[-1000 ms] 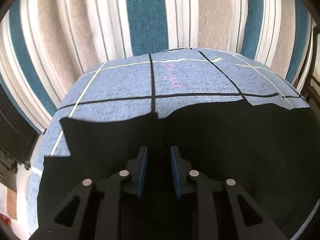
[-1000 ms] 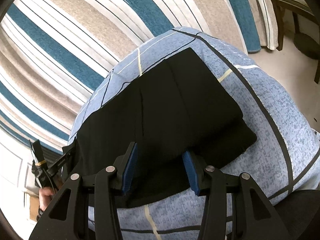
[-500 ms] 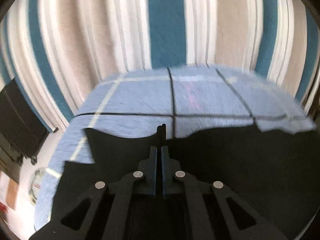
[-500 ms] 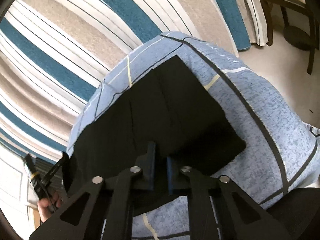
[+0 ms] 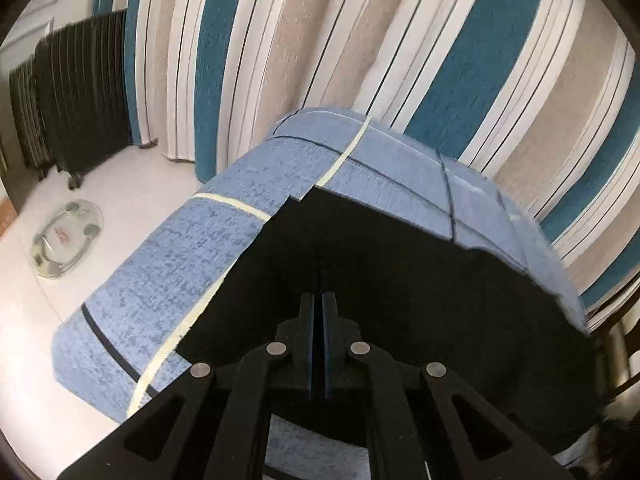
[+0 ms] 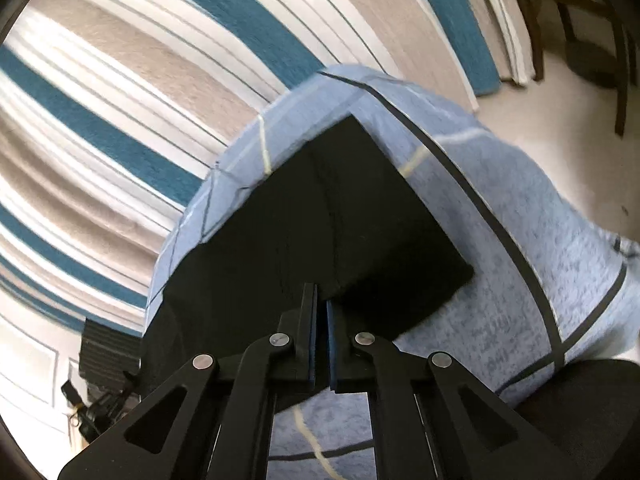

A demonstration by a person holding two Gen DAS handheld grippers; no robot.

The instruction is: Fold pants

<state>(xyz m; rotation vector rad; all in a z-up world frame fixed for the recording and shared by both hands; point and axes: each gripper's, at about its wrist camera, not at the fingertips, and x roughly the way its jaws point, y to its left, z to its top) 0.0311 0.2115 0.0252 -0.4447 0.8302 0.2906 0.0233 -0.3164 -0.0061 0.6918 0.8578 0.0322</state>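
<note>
The black pants (image 5: 400,264) lie partly folded on a blue cloth-covered table (image 5: 192,264). My left gripper (image 5: 319,300) is shut on the near edge of the pants, with cloth pinched between its blue pads. In the right wrist view the pants (image 6: 320,216) show a folded layer on top. My right gripper (image 6: 320,300) is shut on the near edge of that folded part and holds it a little above the table (image 6: 520,280).
A striped teal, beige and white rug (image 5: 360,60) covers the floor beyond the table. A glass bathroom scale (image 5: 66,236) and a dark radiator (image 5: 80,92) stand at the left. A dark chair (image 6: 580,20) stands at the far right.
Both grippers went from open to shut on the near edge of the pants. Both have since lifted and swung, the left view turning toward the table's left corner.
</note>
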